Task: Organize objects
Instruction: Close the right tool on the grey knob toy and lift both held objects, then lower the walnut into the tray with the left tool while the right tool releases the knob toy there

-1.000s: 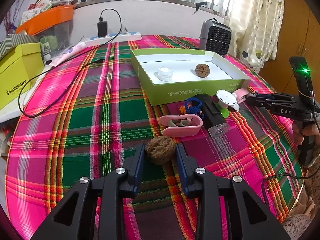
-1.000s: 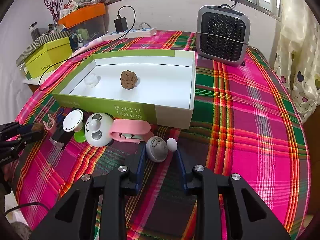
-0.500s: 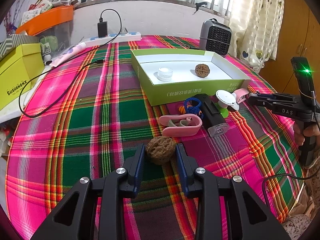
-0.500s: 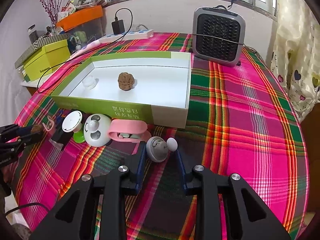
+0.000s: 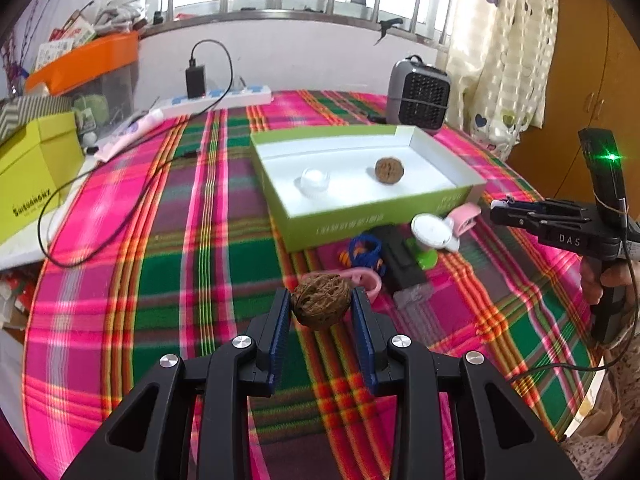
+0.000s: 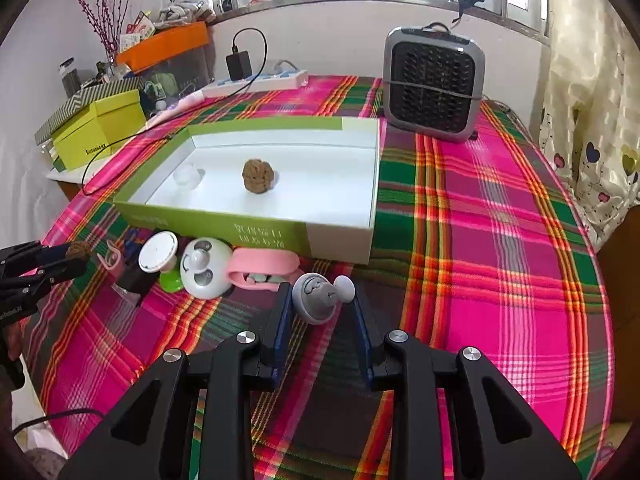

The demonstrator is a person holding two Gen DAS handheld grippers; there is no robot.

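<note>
The left gripper (image 5: 322, 306) is clamped on a brown walnut (image 5: 322, 300) — the nut sits right between the two blue pads, touching both, near their tips. In the left wrist view it now overlaps the pink clip (image 5: 366, 280) behind it, where a second ago that clip lay clear beyond the nut; the walnut appears lifted off the plaid tablecloth (image 5: 160, 272).

The right gripper (image 6: 322, 306) is closed on a small grey toy (image 6: 316, 298). Its round body presses the left pad and its pale knob (image 6: 344, 285) reaches toward the right pad. Compared with the earlier frame, this toy sits higher against the cloth and the pink case (image 6: 264, 270) just behind it, so it too looks raised.

The green box (image 6: 256, 230) with the white inside stands on the far middle of the table, open at the top. Inside it lie a second walnut (image 6: 258, 175) and, to its left, a small clear jar (image 6: 188, 176), well apart from each other. Both are where they were a second ago.

Along the near wall of the box, still on the cloth, are a white panda-faced toy (image 6: 206, 268), a white disc on a green foot (image 6: 160, 256) left of it, and — seen from the left wrist — a blue coiled thing (image 5: 366, 250) beside a black block (image 5: 402, 264). A grey heater (image 6: 434, 84) stands at the far right.
</note>
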